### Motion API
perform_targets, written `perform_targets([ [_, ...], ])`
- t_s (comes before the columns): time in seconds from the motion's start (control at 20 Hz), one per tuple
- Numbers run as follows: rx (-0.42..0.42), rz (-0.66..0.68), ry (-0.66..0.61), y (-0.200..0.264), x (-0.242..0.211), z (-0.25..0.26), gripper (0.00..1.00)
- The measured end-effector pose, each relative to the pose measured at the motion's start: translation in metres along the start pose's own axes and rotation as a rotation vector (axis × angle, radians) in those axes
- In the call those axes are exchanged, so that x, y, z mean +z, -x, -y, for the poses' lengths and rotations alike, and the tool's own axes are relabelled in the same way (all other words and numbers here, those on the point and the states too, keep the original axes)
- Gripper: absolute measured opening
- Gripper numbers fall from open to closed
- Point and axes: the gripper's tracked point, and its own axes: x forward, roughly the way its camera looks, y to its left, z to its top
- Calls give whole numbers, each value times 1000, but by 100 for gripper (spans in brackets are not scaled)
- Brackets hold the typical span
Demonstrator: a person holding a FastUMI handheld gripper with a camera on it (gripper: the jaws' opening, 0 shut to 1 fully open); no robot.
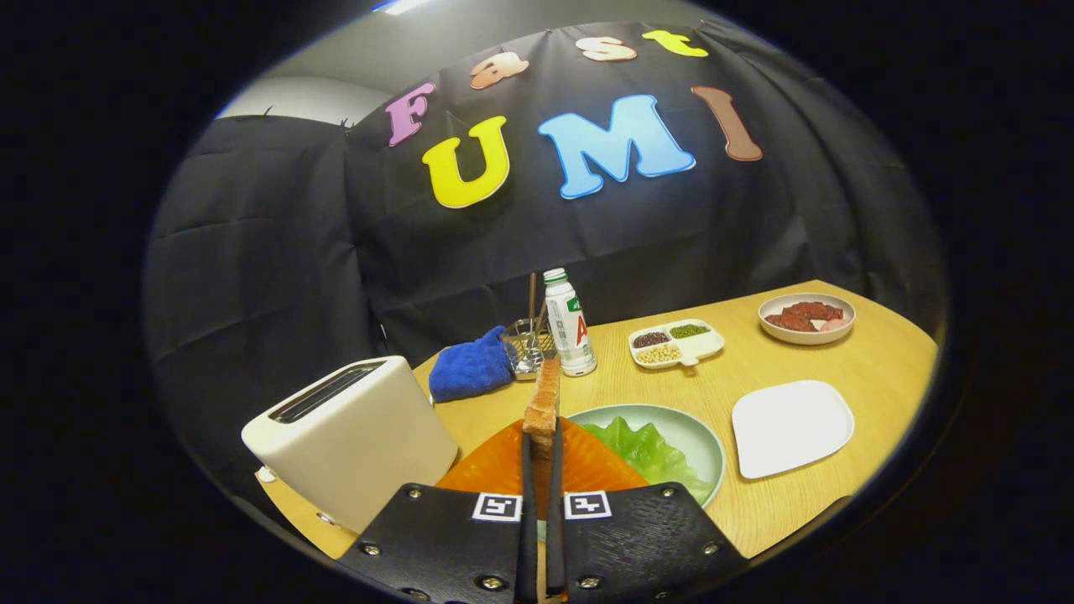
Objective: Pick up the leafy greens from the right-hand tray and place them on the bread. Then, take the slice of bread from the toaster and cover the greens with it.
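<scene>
Bread slice (543, 404) stood clamped in the gripper (542, 453) — second step underway.
Next, it needed lowering flat onto the greens (646, 449) — toaster (352, 436) left.

Black cloth wall (277, 252), wooden table (873, 369), ceiling light (403, 7)

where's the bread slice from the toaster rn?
In the gripper view the bread slice stands on edge, clamped between the gripper fingers, above the green plate holding the leafy greens, just right of the toaster.
</scene>
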Motion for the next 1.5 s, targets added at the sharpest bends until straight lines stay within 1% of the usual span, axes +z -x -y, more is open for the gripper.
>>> perform_targets([
  [0.1,-16,5,-3,-1,0,11,4],
  [0.25,-58,-11,56,-3,-8,28,4],
  [0.35,-78,-18,78,-1,-9,36,8],
  [0.5,-86,-19,75,-1,-11,42,18],
  [0.55,-93,-23,76,-1,-13,47,18],
  [0.7,-114,-37,82,0,-14,56,25],
  [0.75,-121,-40,91,-2,-16,60,31],
  [0.8,-133,-49,105,-3,-19,64,31],
  [0.85,-141,-56,128,-1,-20,68,33],
  [0.9,-147,-57,144,0,-21,70,39],
  [0.95,-152,-53,158,0,-22,73,39],
  [1.0,-158,-44,166,1,-19,75,43],
  [1.1,-173,-13,177,5,-11,81,43],
  [1.15,-178,4,183,7,-7,83,45],
  [1.3,-178,68,211,19,12,92,45],
  [1.5,-167,125,207,40,36,111,45],
])
